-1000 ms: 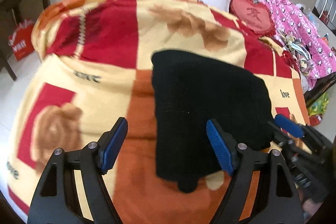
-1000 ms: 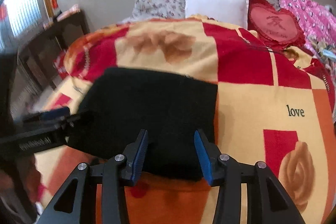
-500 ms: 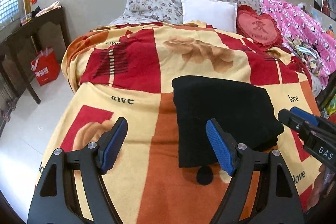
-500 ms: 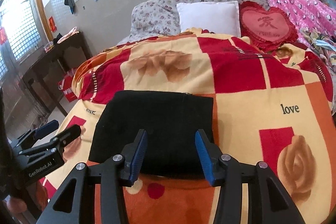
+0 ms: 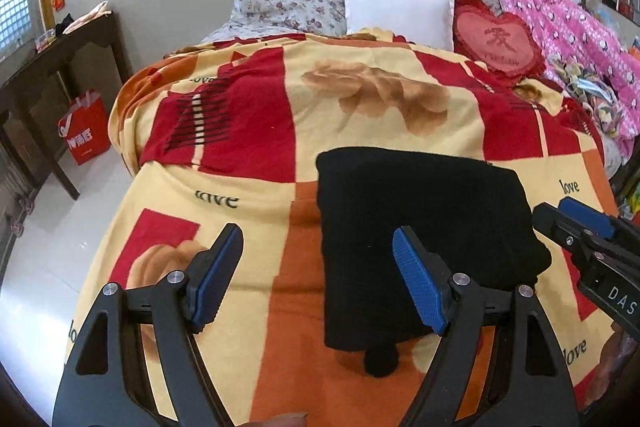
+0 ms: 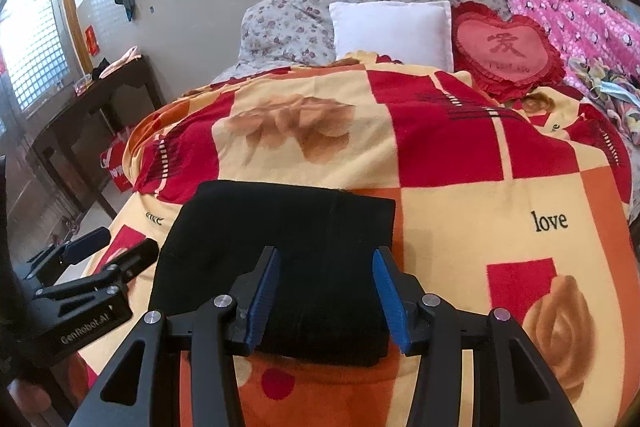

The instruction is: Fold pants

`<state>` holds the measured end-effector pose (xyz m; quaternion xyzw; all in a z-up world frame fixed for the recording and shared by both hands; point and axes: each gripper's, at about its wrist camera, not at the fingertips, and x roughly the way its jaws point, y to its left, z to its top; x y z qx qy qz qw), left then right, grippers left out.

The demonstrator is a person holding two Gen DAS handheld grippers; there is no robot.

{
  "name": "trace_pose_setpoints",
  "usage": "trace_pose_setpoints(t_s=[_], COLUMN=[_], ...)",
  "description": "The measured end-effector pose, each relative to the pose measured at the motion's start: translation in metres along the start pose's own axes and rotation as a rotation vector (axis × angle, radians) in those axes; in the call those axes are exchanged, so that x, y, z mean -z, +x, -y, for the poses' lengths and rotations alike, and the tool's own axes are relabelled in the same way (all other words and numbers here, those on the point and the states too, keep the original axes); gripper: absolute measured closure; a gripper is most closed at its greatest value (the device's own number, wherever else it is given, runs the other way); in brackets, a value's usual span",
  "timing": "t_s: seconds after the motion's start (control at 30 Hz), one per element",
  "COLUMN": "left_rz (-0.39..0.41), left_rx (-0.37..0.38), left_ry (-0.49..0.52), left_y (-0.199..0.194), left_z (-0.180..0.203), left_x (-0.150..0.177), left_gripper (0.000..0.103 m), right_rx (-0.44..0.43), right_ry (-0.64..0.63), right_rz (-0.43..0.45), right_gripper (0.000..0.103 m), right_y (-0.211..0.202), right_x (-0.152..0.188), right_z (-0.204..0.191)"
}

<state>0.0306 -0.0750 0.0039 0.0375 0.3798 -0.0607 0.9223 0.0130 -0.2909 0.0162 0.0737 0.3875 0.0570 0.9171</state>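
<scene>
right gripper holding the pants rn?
No. The right gripper hangs open above the folded black pants, jaws apart with nothing between them.

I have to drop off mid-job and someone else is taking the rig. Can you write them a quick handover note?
Left gripper: open, empty, above the blanket just left of the pants.
Right gripper: open, empty, over the bundle's near edge.
Black fabric pants: folded into a compact rectangle, lying flat on the red, yellow and orange patterned blanket.
Done: the folding looks complete.
Left: perhaps tuck the small black bit at the near edge.
</scene>
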Motion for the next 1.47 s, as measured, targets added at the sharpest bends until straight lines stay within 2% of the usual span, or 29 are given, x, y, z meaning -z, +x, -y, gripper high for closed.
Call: trace_pose_setpoints(t_s=[0.47, 1.13, 1.37, 1.47], left_rz=[0.013, 0.002, 0.044, 0.053], left_rx=[-0.024, -0.008, -0.001, -0.001], left_ry=[-0.002, -0.001, 0.012, 0.025], left_y=[0.002, 0.0, -0.006, -0.009], left_z=[0.004, 0.008, 0.011, 0.012], left_x=[0.004, 0.01, 0.013, 0.015], left_gripper=[0.025, 0.025, 0.025, 0.025], right_rx=[-0.02, -0.021, -0.029, -0.047], right_ry=[0.003, -0.001, 0.009, 0.051], right_rz=[0.004, 0.004, -0.003, -0.003], right_gripper=[0.056, 0.056, 0.056, 0.056], right_y=[0.006, 0.002, 0.0, -0.003], right_x=[0.003, 0.006, 0.01, 0.014], right_z=[-0.003, -0.006, -0.004, 0.012])
